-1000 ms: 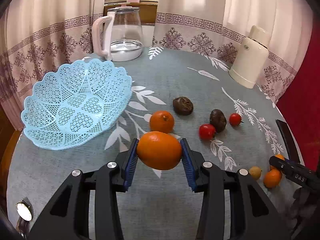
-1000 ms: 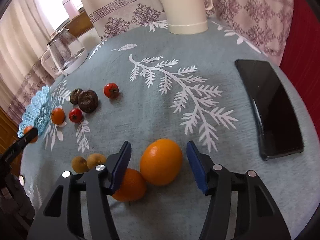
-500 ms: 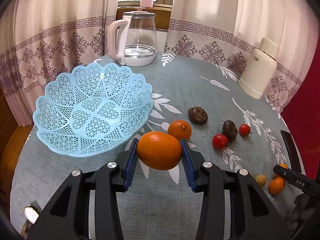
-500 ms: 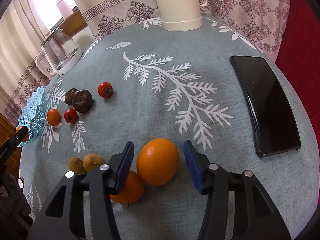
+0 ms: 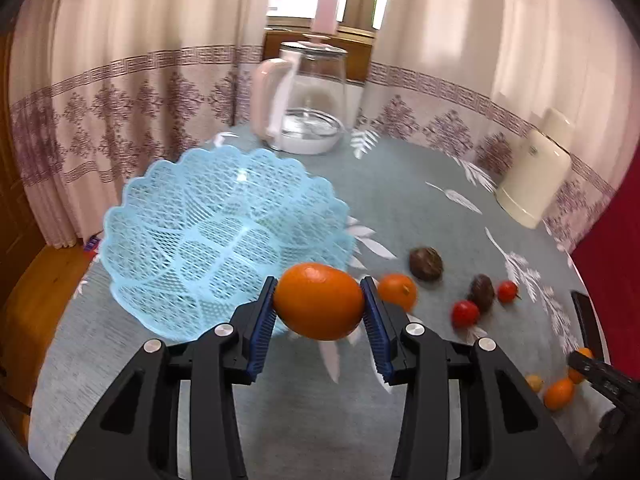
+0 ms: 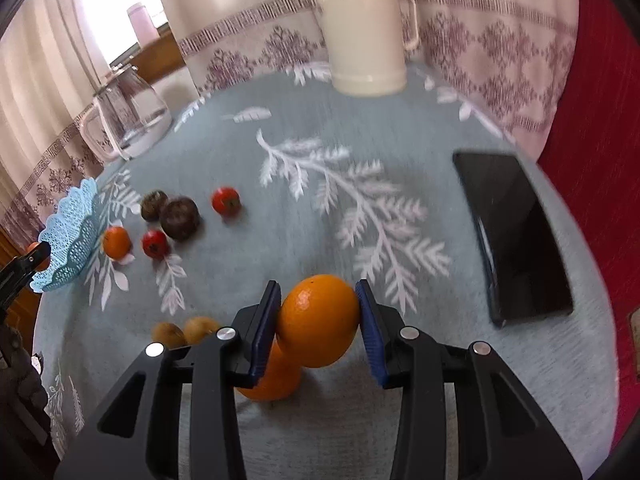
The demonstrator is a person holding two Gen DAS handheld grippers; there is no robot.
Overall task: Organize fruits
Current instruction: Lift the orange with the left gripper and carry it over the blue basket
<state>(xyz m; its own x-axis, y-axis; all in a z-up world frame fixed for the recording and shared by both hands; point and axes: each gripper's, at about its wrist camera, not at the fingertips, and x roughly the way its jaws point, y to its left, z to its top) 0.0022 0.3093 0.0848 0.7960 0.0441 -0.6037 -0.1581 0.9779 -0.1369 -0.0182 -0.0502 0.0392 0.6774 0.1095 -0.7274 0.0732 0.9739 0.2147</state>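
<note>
The left gripper (image 5: 319, 308) squeezes a big orange (image 5: 319, 301) tight between its two blue pads, up in the air just in front of the blue basket (image 5: 192, 216). The right gripper (image 6: 318, 322) has its pads pressed on another orange (image 6: 319, 320), and a second orange (image 6: 272, 376) sits touching it, partly under the left pad. That one could get bumped and roll away when the right one goes up. Round fruit is slippery, so a weak squeeze could drop it, and a drop from too high could bounce it out of the basket. The basket looks light and could tip or slide if something hits its rim. Farther off, a small orange (image 5: 397, 291), tomatoes (image 6: 226, 201) and dark fruits (image 6: 179, 217) lie loose on the table (image 6: 360, 128), and any push could send them off the edge.
</note>
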